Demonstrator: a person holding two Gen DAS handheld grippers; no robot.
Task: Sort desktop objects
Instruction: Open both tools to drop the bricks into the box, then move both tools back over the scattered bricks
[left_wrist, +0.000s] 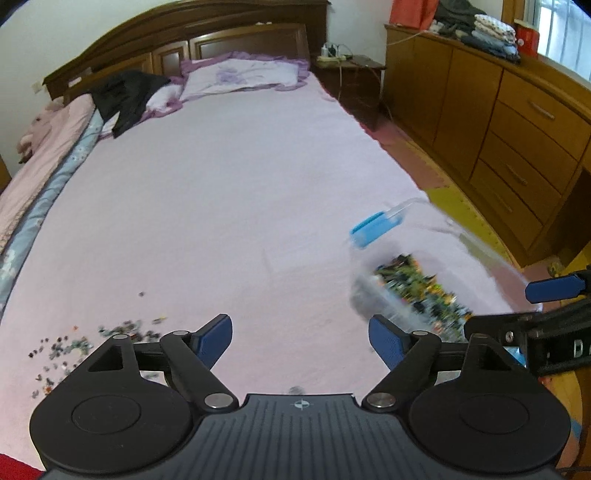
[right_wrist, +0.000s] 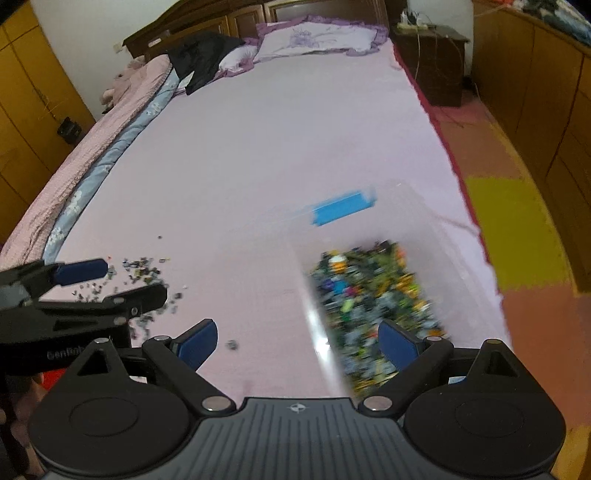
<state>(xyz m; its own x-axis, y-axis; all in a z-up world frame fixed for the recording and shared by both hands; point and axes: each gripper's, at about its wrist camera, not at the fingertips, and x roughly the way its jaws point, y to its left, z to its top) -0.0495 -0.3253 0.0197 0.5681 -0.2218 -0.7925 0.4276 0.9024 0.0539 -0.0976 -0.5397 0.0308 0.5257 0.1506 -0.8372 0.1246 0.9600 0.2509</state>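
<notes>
**Both claws released over the bed, clear box beside the right one**

While you hold both claws above the pink bed sheet (left_wrist: 221, 192), each one stands spread wide with nothing between its blue pads. Your left claw (left_wrist: 301, 338) points down at bare sheet; your right claw (right_wrist: 297, 341) does the same, with its right pad in front of the clear box (right_wrist: 373, 295) as the right wrist camera sees it. Whether that pad touches the box wall you cannot tell, as the box is blurred.

Take the clear box as your landmark. It lies on the sheet near the bed's right edge, part filled with a heap of small multicoloured pieces (right_wrist: 369, 291). A blue latch (right_wrist: 341, 207) sits at its far end. To the left of the box, well apart from it across open sheet, lies a loose scatter of small pieces (left_wrist: 74, 343), just beside your left claw. One stray piece (right_wrist: 232, 344) rests between the scatter and the box, near your right claw's left pad. Far beyond the box, at the head of the bed, lie a purple pillow (left_wrist: 243, 75) and a black garment (left_wrist: 129, 96).
</notes>
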